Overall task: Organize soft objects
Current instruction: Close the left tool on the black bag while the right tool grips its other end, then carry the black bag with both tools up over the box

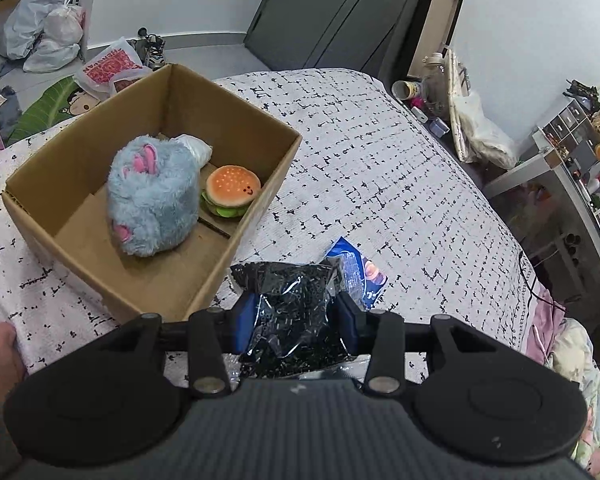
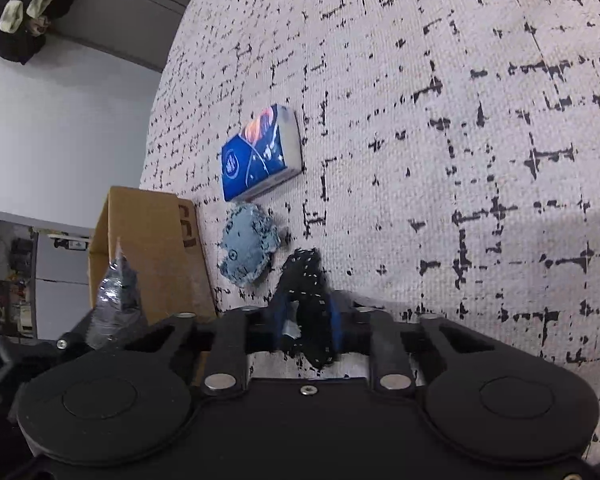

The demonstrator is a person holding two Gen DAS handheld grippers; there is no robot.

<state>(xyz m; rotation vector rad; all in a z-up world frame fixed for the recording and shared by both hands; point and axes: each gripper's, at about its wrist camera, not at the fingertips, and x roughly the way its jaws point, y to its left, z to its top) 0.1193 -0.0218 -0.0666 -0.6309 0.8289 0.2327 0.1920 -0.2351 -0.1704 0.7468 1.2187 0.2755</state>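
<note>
left tool (image 1: 296,312): clamped on crinkly black bag (image 1: 296,300)
right tool (image 2: 306,322): clamped on black speckled cloth (image 2: 310,292)
box (image 1: 236,120): blue plush (image 1: 152,196), burger toy (image 1: 230,190)

A white bedspread (image 1: 380,168) crossed by broken black dashes in a grid; on it a plain brown cardboard box (image 1: 236,120) holding a pale blue furry plush (image 1: 152,196) with pink patches, and a plush burger (image 1: 230,192) with an orange speckled bun, a small red smile and a green layer; a glossy black packet (image 1: 296,312) flecked with white sits between blue fingers (image 1: 246,324) of the black left gripper (image 1: 298,320); a blue tissue pack (image 2: 260,152) bears an orange swirl; a grey-blue fuzzy piece (image 2: 246,246); the right gripper (image 2: 308,320) clasps black fabric (image 2: 312,304) dotted white.
</note>
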